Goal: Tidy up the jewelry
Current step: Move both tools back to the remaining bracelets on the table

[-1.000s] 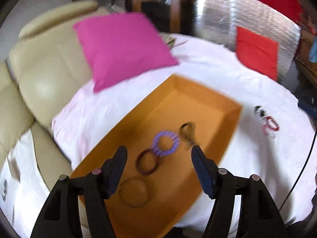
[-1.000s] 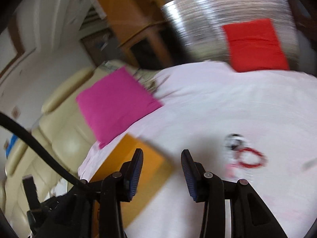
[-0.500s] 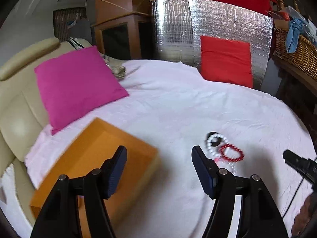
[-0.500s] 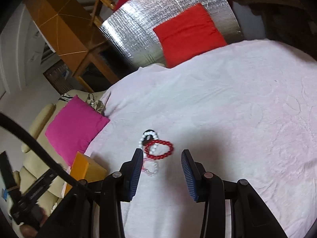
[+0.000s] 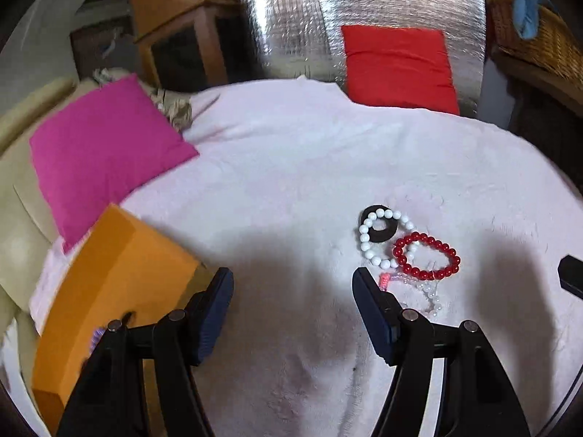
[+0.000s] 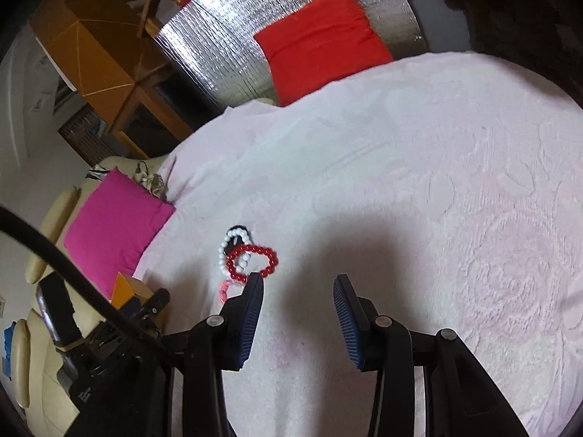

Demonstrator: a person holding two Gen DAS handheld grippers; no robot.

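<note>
A small heap of jewelry lies on the white cloth: a red bead bracelet (image 5: pixel 426 256), a white bead bracelet (image 5: pixel 366 240) over a black ring (image 5: pixel 380 231), and a pink and clear bead piece (image 5: pixel 386 279). My left gripper (image 5: pixel 291 284) is open and empty, just left of the heap. The orange box (image 5: pixel 109 280) sits at its lower left. In the right wrist view my right gripper (image 6: pixel 298 284) is open and empty, just right of the red bracelet (image 6: pixel 251 258) and white bracelet (image 6: pixel 227 245).
A magenta cushion (image 5: pixel 102 153) lies at the left on a cream sofa (image 5: pixel 14 189). A red cushion (image 5: pixel 397 67) leans on a silver foil panel (image 5: pixel 291 25) at the back. A wicker basket (image 5: pixel 546 43) stands at the far right.
The left gripper has swung right from over the orange box to beside the jewelry heap. The right gripper has come closer to the heap. Both have stayed open.
</note>
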